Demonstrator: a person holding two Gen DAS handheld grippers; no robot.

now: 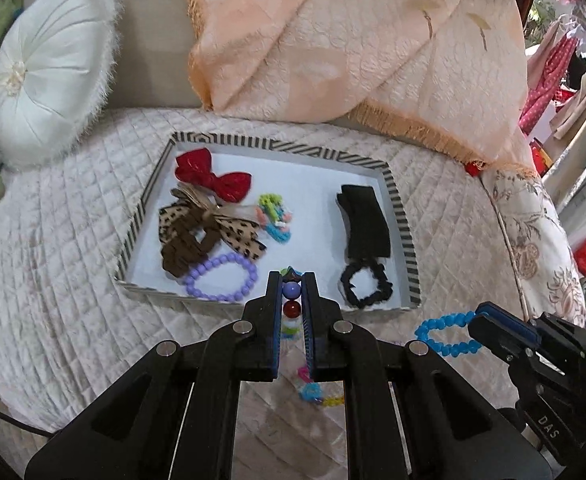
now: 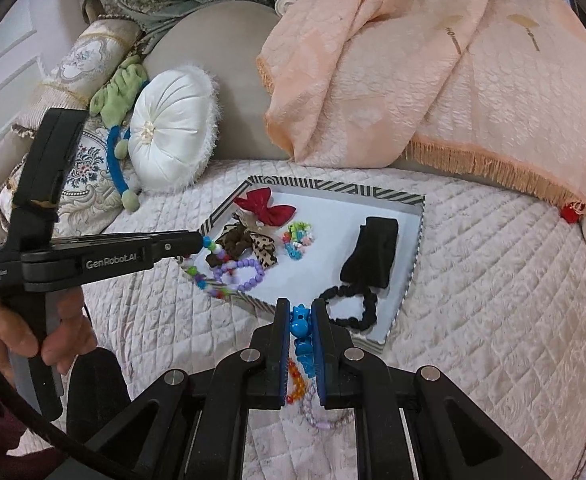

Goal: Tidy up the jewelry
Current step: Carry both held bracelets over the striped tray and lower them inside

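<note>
With the left claw (image 1: pixel 291 280) closed on the multicolored bead bracelet (image 1: pixel 291 300) over the near edge of the striped tray (image 1: pixel 403 208) and the right claw (image 2: pixel 301 312) closed on the blue bracelet (image 2: pixel 301 330) just outside that edge, carry each over bare tray floor, lower, then release.

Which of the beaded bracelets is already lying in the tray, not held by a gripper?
The lilac round-bead bracelet, lying flat in the striped-rim tray. The multicoloured bead string is pinched in the left gripper, and the bright blue bracelet in the right gripper.
</note>
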